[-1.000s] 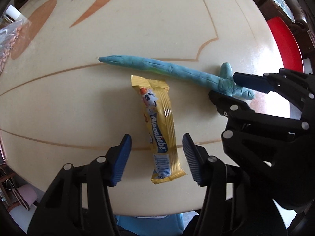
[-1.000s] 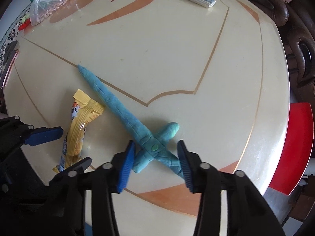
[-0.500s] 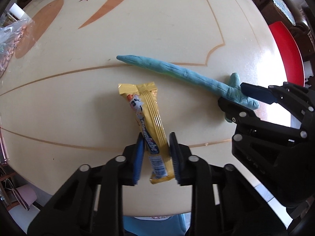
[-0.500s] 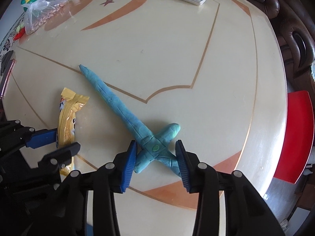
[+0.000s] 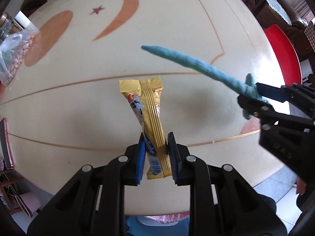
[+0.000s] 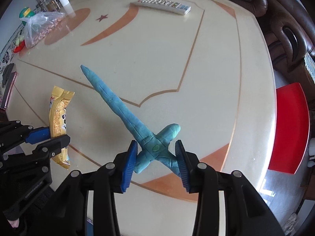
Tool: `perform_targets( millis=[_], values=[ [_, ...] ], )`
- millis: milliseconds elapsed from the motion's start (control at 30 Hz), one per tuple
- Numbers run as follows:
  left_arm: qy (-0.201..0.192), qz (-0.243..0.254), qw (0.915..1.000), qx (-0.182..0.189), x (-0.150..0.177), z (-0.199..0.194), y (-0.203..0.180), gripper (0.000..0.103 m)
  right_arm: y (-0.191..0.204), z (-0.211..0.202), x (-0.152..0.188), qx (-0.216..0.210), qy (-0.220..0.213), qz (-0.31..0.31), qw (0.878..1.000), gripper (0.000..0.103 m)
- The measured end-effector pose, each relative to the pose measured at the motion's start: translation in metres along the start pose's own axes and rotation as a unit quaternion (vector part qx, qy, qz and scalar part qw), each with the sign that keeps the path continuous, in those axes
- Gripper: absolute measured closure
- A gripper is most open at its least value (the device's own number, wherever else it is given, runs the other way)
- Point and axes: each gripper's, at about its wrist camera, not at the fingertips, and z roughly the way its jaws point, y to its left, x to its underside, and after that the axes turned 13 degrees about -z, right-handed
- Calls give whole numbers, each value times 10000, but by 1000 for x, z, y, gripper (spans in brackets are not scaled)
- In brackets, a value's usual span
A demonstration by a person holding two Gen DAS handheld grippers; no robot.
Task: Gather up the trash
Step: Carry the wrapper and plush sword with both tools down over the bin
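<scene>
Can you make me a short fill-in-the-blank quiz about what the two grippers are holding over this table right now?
1. The left gripper is clamped on a ____ coloured snack wrapper.
2. The right gripper grips a blue clay ____ near its crossguard.
3. At the far edge of the table lies a white ____.
4. The clear plastic bag of nuts sits toward the ____ side in the right wrist view.

Missing words: gold; sword; remote control; left
</scene>
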Motion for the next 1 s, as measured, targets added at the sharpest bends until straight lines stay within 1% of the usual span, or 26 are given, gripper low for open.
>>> perform_targets(
  millis=[33, 67, 200, 400, 600, 767, 1000],
  values=[
    [-83, 8, 10000, -6, 2, -5, 1, 80, 0, -8, 1, 26, -83, 12, 10000, 64],
    [-149, 20, 9999, -10, 20, -9, -13, 80, 0, -14, 2, 46, -147, 20, 9999, 64],
    [-485, 113, 9988, -18, 33, -32, -18, 80, 5, -38, 10, 168, -394, 56, 9991, 64],
    [-929, 248, 9954, 26, 52, -68, -14, 80, 20, -79, 21, 277, -717, 88, 9970, 64],
    [-1388, 371, 9896, 38, 79, -110, -2, 80, 43, -127, 48, 354, -1032, 86, 9940, 64],
    [-1625, 551, 9851, 121, 109, -135, 3, 80, 66, -153, 75, 370, -1232, 121, 9916, 64],
    [-1755, 643, 9820, 273, 143, -153, 14, 80, 98, -185, 115, 423, -1434, 121, 9887, 64]
  ],
)
